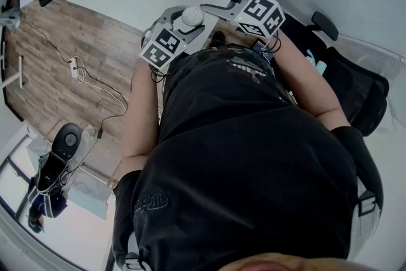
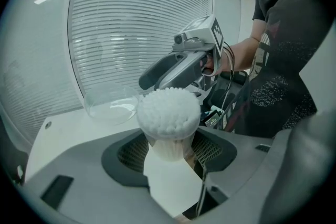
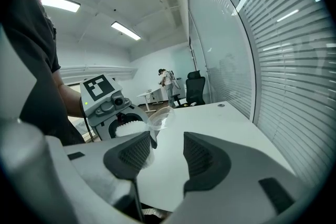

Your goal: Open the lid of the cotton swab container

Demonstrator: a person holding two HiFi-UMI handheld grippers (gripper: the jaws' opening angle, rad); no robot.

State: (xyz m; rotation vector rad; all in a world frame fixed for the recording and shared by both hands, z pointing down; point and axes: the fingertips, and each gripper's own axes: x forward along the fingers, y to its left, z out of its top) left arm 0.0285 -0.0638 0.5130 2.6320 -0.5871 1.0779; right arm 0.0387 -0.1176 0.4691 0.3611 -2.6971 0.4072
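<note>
Between the jaws of the left hand-held gripper (image 2: 172,152) stands the cotton swab container (image 2: 169,140), clamped upright by its lower body, with the white swabs (image 2: 168,111) bare at its top. Just left of that hand-held gripper's hold, the clear lid (image 2: 111,105) is tipped off the mouth. Its edge touches the rim, though I cannot tell whether a hinge joins them. The opening looks as good as done. Further right, the right hand-held gripper (image 3: 167,157) is parted wide with only the white surface (image 3: 220,128) showing through its gap. From it the lid lies ahead and to the left, just off its left jaw, so this is the nearer one for any further push on the lid.
</note>
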